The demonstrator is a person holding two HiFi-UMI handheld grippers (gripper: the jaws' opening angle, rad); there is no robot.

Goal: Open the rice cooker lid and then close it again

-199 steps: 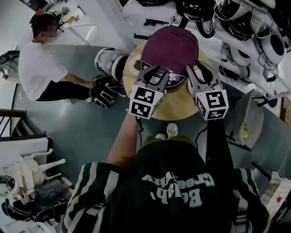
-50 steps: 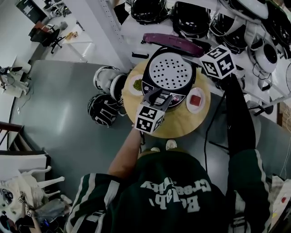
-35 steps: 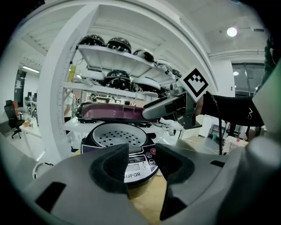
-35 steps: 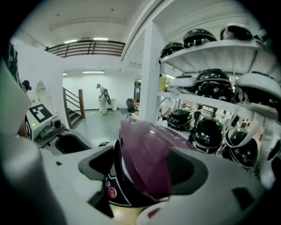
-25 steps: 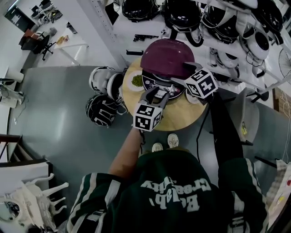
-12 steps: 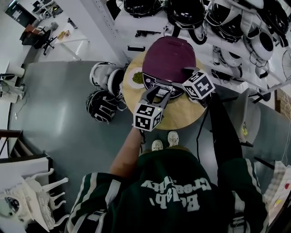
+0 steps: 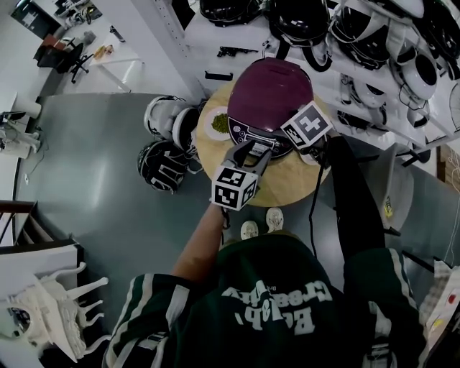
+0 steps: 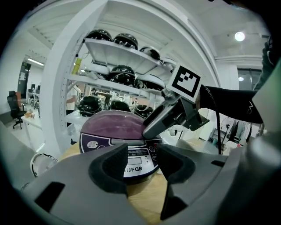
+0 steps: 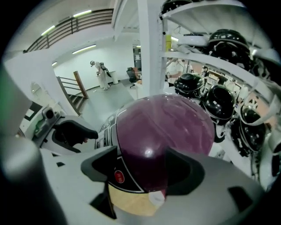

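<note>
Plum-purple glossy plastic forms the domed rice cooker lid (image 7: 272, 90), which lies down over the cooker's dark round body on the small round wooden table (image 7: 282, 185); whether its front catch has locked I cannot tell. The right gripper (image 9: 141, 169) tilts steeply down over the lid's front edge. Its jaws have just been closing but stand apart, with the dome's front rim showing between them and no pad clamped on it; in the left gripper view one of its fingers seems to rest on the dome. The left gripper (image 7: 251, 149) points at the silver-rimmed control panel (image 8: 88, 145) from just short of it, jaws spread and empty. The lid looks stiff, fairly light and hinged at the back, and the polished curve is probably slippery, so pinching the dome would likely skate off. A flat push near the front lip, or the grey strip above the display, seems the better hold. The body probably has enough weight to stay put, though smooth wood could let it creep under a sideways shove. A white dish of green food (image 7: 215, 123) sits just beside the cooker. White shelves of black helmets (image 7: 302, 18) crowd behind, and more helmets (image 7: 165, 165) lie on the grey floor (image 7: 93, 180).
</note>
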